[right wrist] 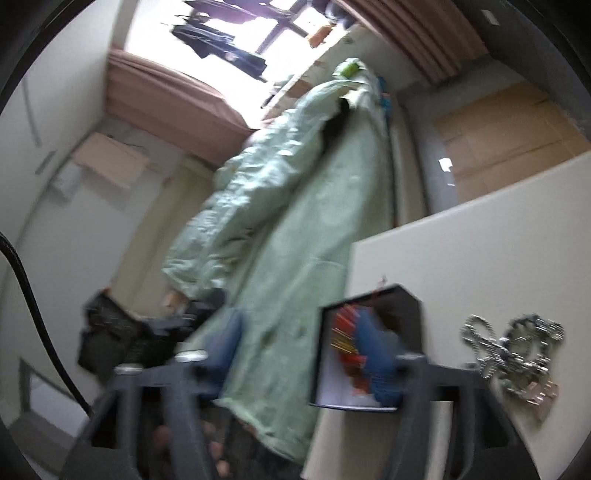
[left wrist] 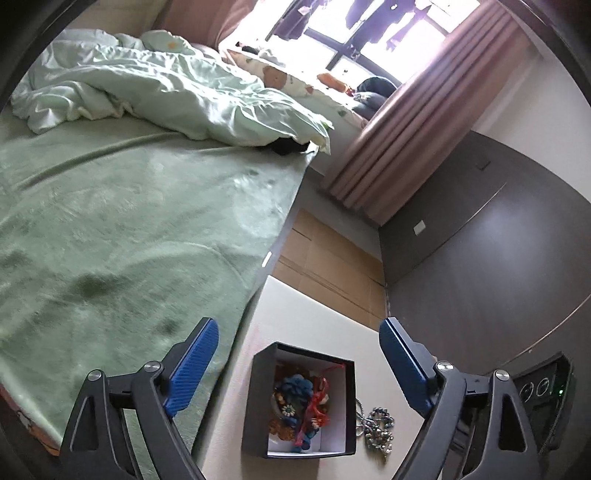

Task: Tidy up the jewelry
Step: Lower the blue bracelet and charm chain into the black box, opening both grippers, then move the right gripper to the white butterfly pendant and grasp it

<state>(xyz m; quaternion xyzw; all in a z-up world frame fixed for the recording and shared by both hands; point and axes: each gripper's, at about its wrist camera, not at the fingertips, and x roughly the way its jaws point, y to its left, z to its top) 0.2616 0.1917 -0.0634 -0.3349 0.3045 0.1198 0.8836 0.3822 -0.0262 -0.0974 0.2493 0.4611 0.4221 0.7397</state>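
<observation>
Bedroom setting beside the white table (left wrist: 295, 306).
A bed with a green plush blanket (left wrist: 129, 229) fills the left of the left wrist view; a rumpled pale-green duvet (left wrist: 177, 92) lies across its far part, with a printed pillow (left wrist: 280, 79) beyond it. Pinkish-brown curtains (left wrist: 406, 136) hang beside a bright window (left wrist: 369, 40), where dark clothes (left wrist: 388, 14) hang. Flattened cardboard (left wrist: 332, 258) covers the floor between bed and a dark wardrobe door (left wrist: 498, 251). In the right wrist view, blurred, a black cable (right wrist: 33, 302) runs at left.
</observation>
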